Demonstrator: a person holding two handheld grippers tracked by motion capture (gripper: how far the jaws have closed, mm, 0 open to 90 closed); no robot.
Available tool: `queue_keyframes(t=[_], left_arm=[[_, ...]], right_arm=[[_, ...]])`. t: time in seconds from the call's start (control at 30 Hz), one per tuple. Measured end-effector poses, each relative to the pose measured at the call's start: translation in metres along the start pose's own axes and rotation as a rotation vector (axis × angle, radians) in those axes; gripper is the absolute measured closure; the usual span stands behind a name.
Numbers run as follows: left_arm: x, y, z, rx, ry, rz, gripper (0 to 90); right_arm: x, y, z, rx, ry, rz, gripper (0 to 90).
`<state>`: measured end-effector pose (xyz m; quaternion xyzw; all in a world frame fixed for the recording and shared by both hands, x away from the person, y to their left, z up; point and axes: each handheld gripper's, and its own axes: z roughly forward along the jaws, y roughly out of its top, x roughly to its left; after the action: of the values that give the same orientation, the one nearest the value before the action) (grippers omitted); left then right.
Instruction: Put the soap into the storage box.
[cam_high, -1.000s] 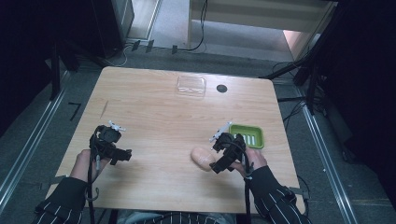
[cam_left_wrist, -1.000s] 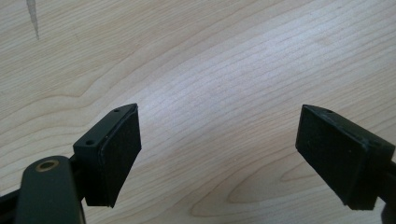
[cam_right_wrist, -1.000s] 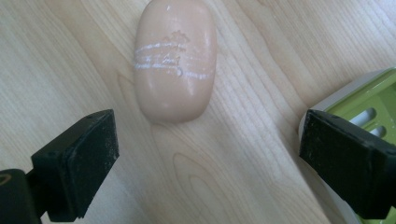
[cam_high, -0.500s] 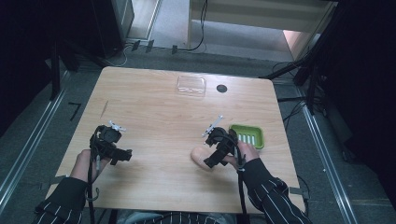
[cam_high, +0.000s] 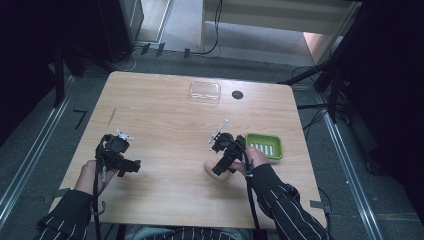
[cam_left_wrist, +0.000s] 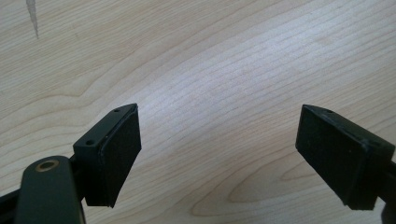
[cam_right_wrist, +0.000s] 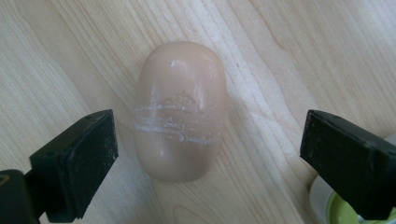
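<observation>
Soap bar (cam_right_wrist: 180, 112) lying on my desk (cam_high: 165, 100), right hand-held gripper (cam_right_wrist: 205, 158) wide around it, not touching, left hand-held gripper (cam_left_wrist: 219, 158) wide, empty.

Counter (cam_high: 165, 105): pale wood grain, rounded corners, dark round hole (cam_high: 237, 94) in the top near 1 o'clock.
Floor (cam_high: 45, 135): grey carpet all round; metal rails (cam_high: 30, 160) run along it at 9 and 3 o'clock.
Cables (cam_high: 215, 30): black leads trail over the floor at 12 o'clock.
Furniture: dark cabinet (cam_high: 117, 25) at 11 o'clock; pale wooden unit (cam_high: 280, 15) at 12 to 1 o'clock.
Light: counter lit from above, edges of the room in deep shadow; bright patch (cam_high: 315, 42) at 1 o'clock.
</observation>
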<state>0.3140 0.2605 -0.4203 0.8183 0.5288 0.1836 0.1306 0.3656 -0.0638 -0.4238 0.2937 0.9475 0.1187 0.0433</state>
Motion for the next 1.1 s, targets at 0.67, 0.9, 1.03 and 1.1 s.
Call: queue_keyframes(t=[0.67, 0.9, 1.03, 1.1], left_arm=[[0.000, 0.000, 0.000, 0.001, -0.003, 0.003, 14.8], [0.000, 0.000, 0.000, -0.001, -0.003, 0.005, 14.7], [0.001, 0.000, 0.000, -0.002, -0.002, 0.000, 14.7], [0.000, 0.000, 0.000, 0.000, -0.003, 0.001, 14.8]], right_arm=[[0.005, 0.010, 0.023, 0.075, 0.017, -0.005, 7.0], [0.009, 0.014, 0.029, 0.080, 0.013, -0.015, 14.3], [0.012, 0.016, 0.031, 0.089, 0.013, -0.016, 16.6], [0.012, 0.016, 0.032, 0.092, 0.018, -0.015, 21.3]])
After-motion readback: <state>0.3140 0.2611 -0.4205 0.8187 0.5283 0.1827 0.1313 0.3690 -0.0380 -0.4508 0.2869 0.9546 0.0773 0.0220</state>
